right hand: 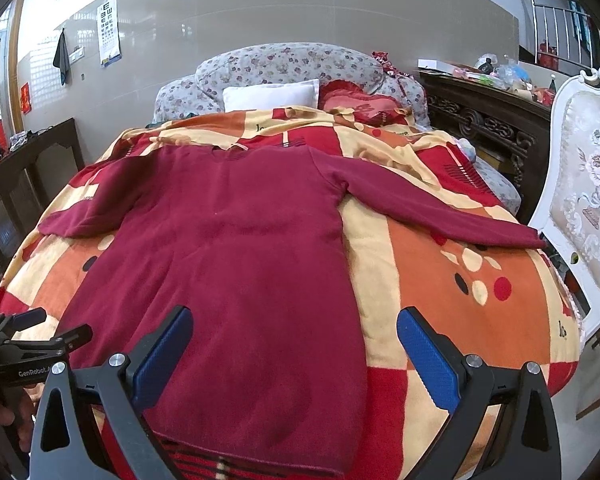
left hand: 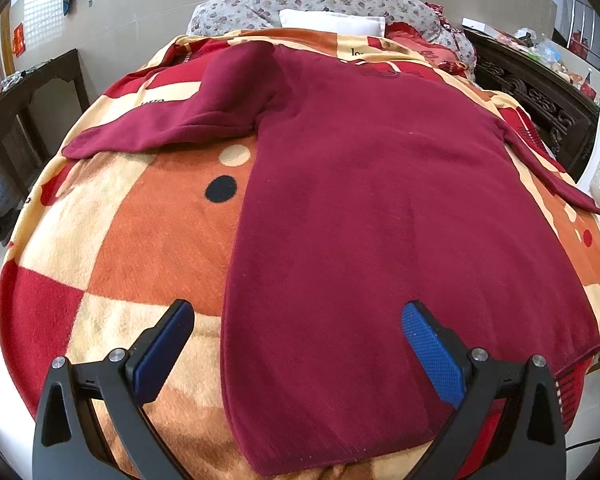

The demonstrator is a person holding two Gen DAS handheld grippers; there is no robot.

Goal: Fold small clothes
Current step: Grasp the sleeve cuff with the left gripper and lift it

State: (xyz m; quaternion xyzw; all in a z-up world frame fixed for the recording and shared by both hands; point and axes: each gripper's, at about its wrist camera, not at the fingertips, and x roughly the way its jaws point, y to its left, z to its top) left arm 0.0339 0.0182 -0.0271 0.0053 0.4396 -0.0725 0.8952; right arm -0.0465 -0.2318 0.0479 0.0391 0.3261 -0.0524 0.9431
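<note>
A dark red long-sleeved top lies flat on the bed, hem toward me and neck at the far end. Its left sleeve and right sleeve are spread out to the sides. My left gripper hovers open above the hem's left part, nothing between its blue pads. My right gripper is open too, over the hem's right part, holding nothing. The left gripper also shows at the left edge of the right wrist view.
A patterned red, orange and cream blanket covers the bed. Pillows lie at the head. Dark wooden furniture stands on the right, a white upholstered chair close by, and a dark cabinet on the left.
</note>
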